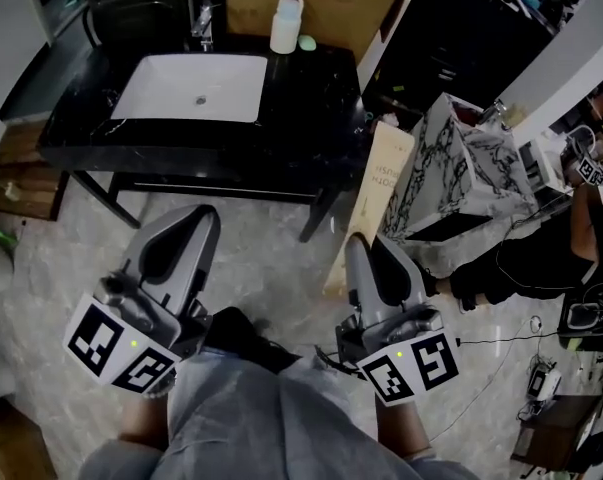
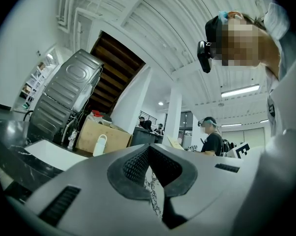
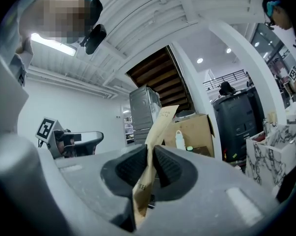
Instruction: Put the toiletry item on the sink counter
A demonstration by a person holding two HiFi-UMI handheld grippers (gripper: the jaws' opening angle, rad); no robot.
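Currently: right gripper (image 3: 150, 167) clamped on one kraft-paper packet (image 1: 378, 196) — left gripper (image 2: 148, 167) closed, empty — one sink counter (image 1: 311, 98) ahead.

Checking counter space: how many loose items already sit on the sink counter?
2: a white bottle right of the basin, at the back, and a small green item just right of it. More may be hidden behind the bottle.

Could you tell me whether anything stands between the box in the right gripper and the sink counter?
Nothing visible does: only floor lies between the paper box, clamped in the right gripper, and the sink counter.
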